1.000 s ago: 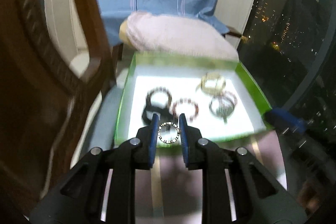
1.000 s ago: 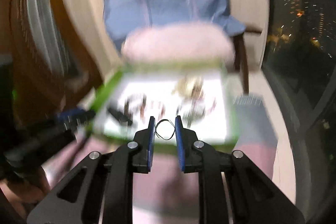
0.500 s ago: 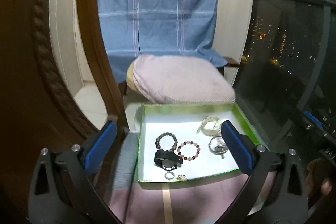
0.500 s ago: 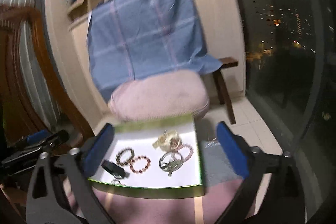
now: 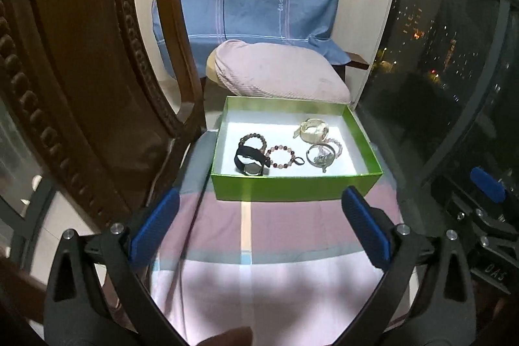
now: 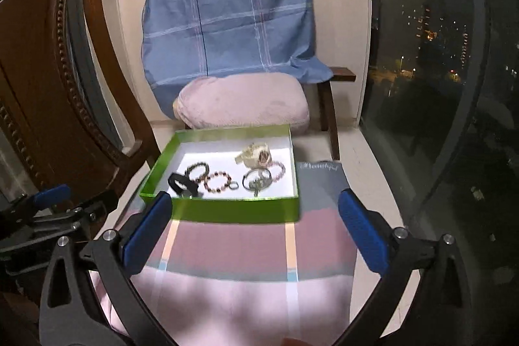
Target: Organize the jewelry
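A green box with a white inside sits on a striped cloth and holds the jewelry: a black watch, a dark bead bracelet, a pink bead bracelet, a small ring, a silver bangle and a cream watch. The box shows in the right wrist view too. My left gripper is wide open and empty, held back from the box's near wall. My right gripper is wide open and empty, also short of the box.
A carved wooden chair back stands close on the left. Behind the box is a pink cushion and a blue checked cloth over a chair. A dark window runs along the right.
Both grippers were shut on small rings over the box a second ago. They have opened wide, the rings lie in the box, and both grippers have drawn back from it.
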`<state>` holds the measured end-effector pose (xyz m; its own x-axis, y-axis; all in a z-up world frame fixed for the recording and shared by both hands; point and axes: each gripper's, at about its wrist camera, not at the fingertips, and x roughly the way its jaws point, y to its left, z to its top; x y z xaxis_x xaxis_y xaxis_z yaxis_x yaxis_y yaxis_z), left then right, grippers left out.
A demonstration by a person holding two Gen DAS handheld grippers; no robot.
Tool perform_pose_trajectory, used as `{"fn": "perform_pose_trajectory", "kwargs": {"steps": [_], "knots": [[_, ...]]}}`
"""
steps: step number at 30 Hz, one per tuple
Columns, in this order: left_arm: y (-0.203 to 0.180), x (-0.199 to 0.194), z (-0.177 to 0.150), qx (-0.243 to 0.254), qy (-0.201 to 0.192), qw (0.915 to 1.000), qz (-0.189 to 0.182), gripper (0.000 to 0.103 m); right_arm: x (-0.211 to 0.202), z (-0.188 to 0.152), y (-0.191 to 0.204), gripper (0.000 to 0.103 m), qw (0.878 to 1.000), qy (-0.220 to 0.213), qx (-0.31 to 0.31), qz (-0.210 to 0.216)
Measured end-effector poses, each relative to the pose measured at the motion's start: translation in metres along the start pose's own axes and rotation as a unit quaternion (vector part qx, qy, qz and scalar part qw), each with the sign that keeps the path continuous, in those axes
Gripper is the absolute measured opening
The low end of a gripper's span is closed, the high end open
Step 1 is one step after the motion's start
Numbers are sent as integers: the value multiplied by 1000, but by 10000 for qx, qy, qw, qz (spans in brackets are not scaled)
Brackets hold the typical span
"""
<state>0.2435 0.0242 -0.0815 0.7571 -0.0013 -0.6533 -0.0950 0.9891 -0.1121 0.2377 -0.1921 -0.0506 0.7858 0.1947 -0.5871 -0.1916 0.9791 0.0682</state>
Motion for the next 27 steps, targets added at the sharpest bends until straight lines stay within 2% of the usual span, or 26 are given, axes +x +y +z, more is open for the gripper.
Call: {"fn": "perform_pose_trajectory", "kwargs": {"steps": [10, 27], "knots": [[0, -3, 0, 48, -96, 9999, 3, 99, -1, -3, 0, 100, 9999, 152, -18, -37], [3, 3, -2, 74, 37, 10000, 28, 99, 8, -5, -3, 100, 9997, 229, -30, -101]]}}
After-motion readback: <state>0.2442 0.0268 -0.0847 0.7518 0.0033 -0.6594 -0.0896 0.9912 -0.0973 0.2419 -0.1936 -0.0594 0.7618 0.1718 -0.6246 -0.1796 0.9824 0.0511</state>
